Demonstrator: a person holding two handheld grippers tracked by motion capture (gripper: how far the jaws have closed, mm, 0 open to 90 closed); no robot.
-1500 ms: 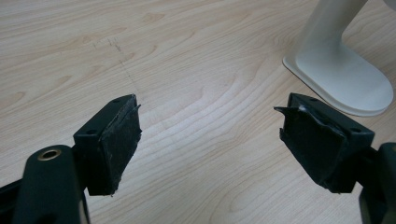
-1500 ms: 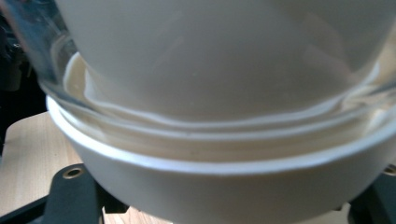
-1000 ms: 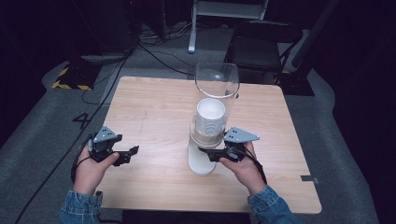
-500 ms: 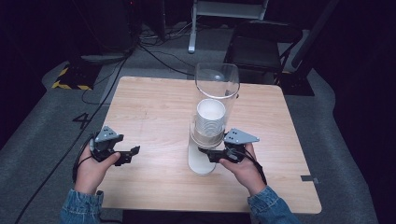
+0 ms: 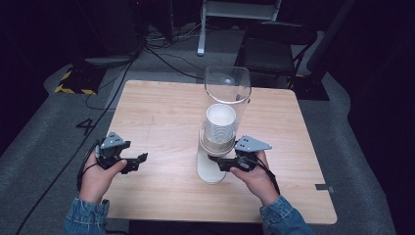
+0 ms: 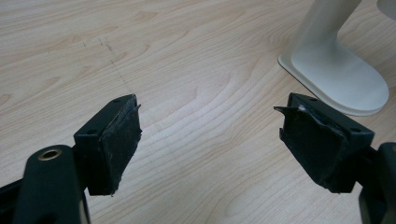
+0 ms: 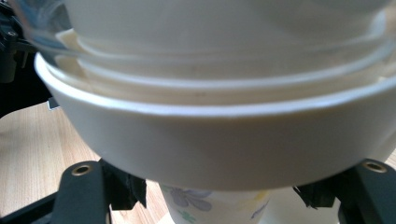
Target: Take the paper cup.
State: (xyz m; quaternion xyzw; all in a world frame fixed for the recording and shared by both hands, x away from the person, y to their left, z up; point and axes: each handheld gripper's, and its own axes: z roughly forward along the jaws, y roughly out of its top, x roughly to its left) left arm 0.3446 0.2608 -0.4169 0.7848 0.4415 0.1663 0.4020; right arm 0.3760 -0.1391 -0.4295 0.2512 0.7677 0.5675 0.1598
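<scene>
A cup dispenser (image 5: 227, 98) stands mid-table: a clear tube over a white collar (image 7: 224, 140) and a white foot (image 5: 210, 169). A stack of white paper cups (image 5: 220, 122) fills the tube. The lowest cup (image 7: 210, 205), printed with flowers, pokes out beneath the collar. My right gripper (image 7: 219, 196) sits under the collar with a jaw on either side of that cup, open, a small gap showing at each pad. In the high view the right gripper (image 5: 218, 161) is at the dispenser's front. My left gripper (image 5: 139, 161) hovers open over bare wood, left of the foot (image 6: 336, 70).
The wooden table (image 5: 161, 112) has open room on its left and far sides. Behind it on the grey floor stand a black chair (image 5: 274, 44) and loose cables (image 5: 161, 54). The table's front edge lies just under both forearms.
</scene>
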